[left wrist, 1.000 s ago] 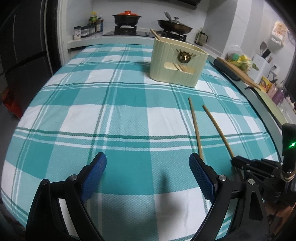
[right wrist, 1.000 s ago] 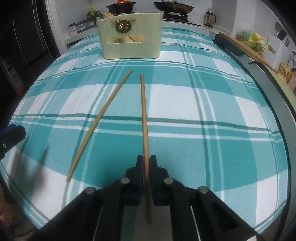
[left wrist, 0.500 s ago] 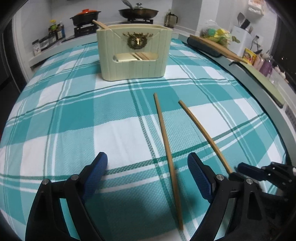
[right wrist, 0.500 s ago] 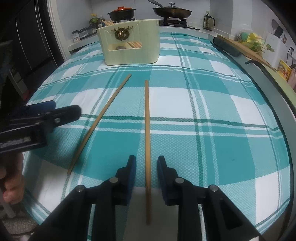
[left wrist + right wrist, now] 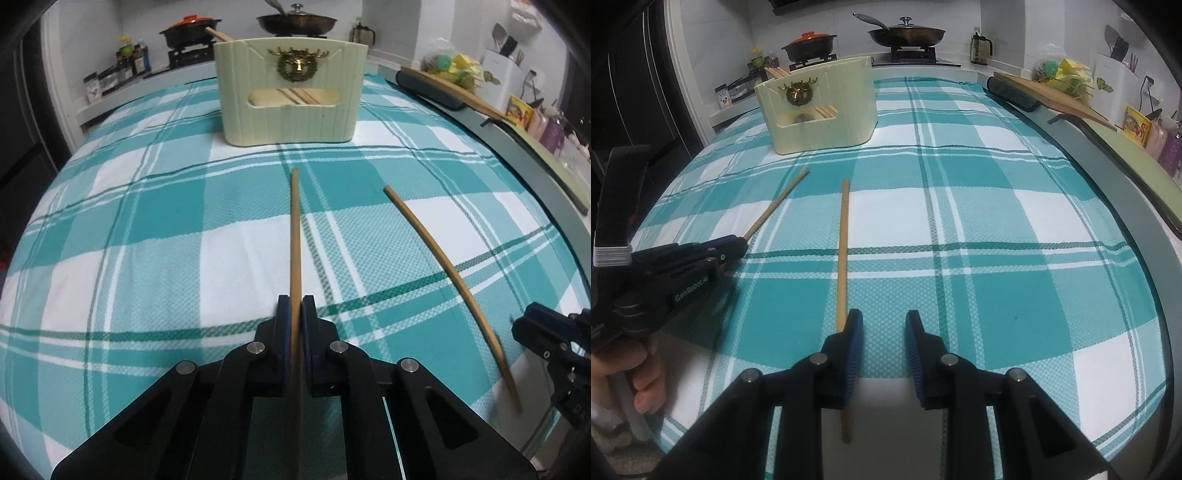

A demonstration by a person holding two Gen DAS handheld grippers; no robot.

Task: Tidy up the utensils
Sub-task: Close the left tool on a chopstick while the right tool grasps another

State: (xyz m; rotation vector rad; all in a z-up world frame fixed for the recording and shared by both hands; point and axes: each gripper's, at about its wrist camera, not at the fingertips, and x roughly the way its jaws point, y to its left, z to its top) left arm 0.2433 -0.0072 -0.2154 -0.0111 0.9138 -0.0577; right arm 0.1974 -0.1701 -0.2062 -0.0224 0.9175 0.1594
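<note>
Setting: a kitchen, stove and pans at the back, and a teal plaid tablecloth (image 5: 147,229) over the table.
Left gripper (image 5: 296,310): pressed together on the left chopstick (image 5: 294,236), having been spread wide half a second before — that is the fresh grab.
Right gripper (image 5: 882,325): spread apart, its earlier pinch let go; the right chopstick (image 5: 843,251) lay flat on the cloth, running under its left finger.
Pair: the two sticks were near each other, tips pointing at the holder.
Holder: the cream utensil holder (image 5: 291,96) stood further up the table, other chopsticks already poking out.
Meaning: looked like the left hand took over the job; next, likely lifting its stick to the holder.
</note>
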